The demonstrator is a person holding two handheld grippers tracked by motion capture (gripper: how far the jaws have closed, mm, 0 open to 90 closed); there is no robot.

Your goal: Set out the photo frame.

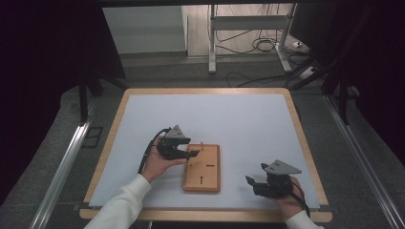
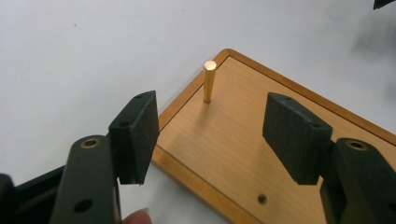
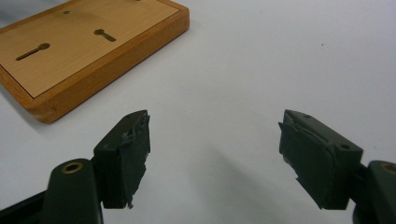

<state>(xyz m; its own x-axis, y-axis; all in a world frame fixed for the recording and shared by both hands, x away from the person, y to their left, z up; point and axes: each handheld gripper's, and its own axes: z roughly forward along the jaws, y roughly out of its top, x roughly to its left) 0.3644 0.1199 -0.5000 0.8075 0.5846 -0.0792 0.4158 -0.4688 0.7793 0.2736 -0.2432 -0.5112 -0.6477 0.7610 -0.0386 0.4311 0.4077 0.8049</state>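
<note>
A wooden board (image 1: 203,168) with keyhole slots lies on the white table top. A thin brass peg (image 2: 209,80) stands upright near the board's far left corner; its top (image 1: 202,143) is just visible from above. My left gripper (image 1: 185,153) hovers at the board's left far edge, jaws open, and the left gripper view puts the peg ahead of the pads (image 2: 137,133), apart from them. My right gripper (image 1: 251,183) rests low to the right of the board, open over bare table. The board (image 3: 88,51) lies to its upper left.
The white mat (image 1: 210,119) sits on a wood-rimmed table (image 1: 205,90). Beyond the far edge are a metal stand (image 1: 212,43) and floor cables. Metal rails run along both sides of the table.
</note>
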